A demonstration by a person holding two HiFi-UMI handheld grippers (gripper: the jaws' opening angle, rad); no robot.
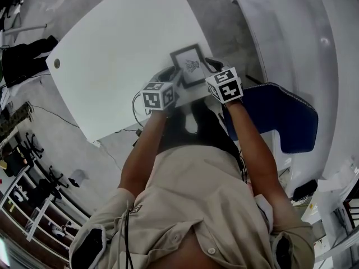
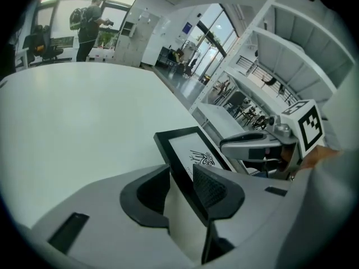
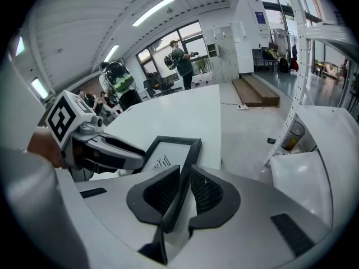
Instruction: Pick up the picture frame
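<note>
The picture frame is black-edged, with a white mat and a small dark drawing, and sits over the near edge of the white table. My left gripper is shut on its left side and my right gripper is shut on its right side. In the left gripper view the frame runs between the jaws of the left gripper, with the right gripper beyond it. The right gripper view shows the frame's edge clamped in the right gripper, with the left gripper across from it.
A blue chair stands close on my right. White shelving runs along the right side. A round grommet sits in the table's left corner. A person with a backpack stands far off by the windows.
</note>
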